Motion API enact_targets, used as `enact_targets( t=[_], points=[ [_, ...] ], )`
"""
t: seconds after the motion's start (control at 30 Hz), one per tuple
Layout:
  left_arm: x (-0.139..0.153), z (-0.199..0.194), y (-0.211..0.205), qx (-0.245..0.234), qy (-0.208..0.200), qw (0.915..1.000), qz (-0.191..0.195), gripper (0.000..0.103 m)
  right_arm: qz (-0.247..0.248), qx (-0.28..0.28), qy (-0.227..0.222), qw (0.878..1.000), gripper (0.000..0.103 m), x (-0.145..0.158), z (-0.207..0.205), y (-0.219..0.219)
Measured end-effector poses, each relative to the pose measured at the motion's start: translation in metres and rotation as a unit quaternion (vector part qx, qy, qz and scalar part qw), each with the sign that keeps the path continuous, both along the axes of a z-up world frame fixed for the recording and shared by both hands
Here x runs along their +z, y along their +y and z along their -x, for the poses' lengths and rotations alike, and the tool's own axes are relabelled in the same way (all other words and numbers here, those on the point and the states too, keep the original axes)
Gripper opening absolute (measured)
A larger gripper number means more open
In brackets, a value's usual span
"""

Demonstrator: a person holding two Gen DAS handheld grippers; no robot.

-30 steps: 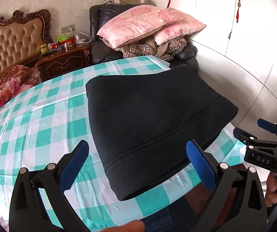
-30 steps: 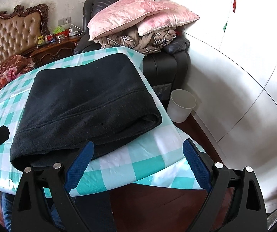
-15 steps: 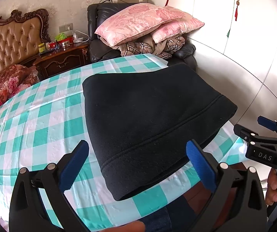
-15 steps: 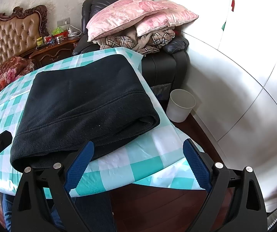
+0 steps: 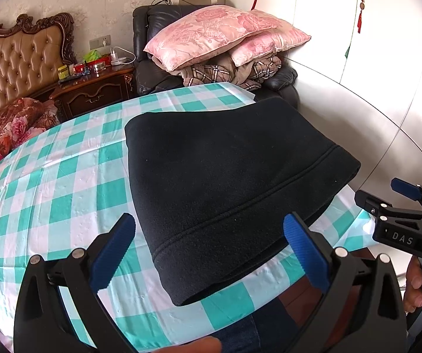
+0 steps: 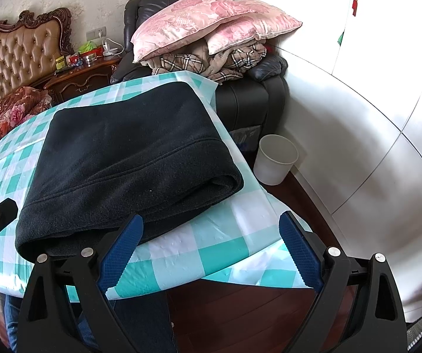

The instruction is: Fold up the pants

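Both views have drifted slightly; the pants lie folded on the worktop. The left hand-held gripper and right hand-held gripper hang spread apart, empty. I'd just press the bundle flat and square its edges.

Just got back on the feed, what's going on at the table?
A person holds a gripper in each hand. The black pants lie folded in a compact bundle on the checked tablecloth. The left gripper and right gripper are both open at the near edge, holding nothing.
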State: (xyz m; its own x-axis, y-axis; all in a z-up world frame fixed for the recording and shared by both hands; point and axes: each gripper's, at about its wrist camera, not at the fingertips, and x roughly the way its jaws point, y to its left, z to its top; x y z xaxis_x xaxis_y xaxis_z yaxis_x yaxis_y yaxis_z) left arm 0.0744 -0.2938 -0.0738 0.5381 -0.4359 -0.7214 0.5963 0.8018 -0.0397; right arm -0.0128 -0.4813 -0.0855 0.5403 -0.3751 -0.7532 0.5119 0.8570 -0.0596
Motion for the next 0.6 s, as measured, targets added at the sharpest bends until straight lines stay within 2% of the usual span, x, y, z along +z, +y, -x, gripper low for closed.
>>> enact_targets(
  t=[0.6],
  points=[
    [0.0002, 0.0003, 0.0001, 0.0, -0.001, 1.0, 0.0, 0.101, -0.001, -0.001, 0.001, 1.0, 0.09, -0.0019, 0.0019, -0.0001]
  ],
)
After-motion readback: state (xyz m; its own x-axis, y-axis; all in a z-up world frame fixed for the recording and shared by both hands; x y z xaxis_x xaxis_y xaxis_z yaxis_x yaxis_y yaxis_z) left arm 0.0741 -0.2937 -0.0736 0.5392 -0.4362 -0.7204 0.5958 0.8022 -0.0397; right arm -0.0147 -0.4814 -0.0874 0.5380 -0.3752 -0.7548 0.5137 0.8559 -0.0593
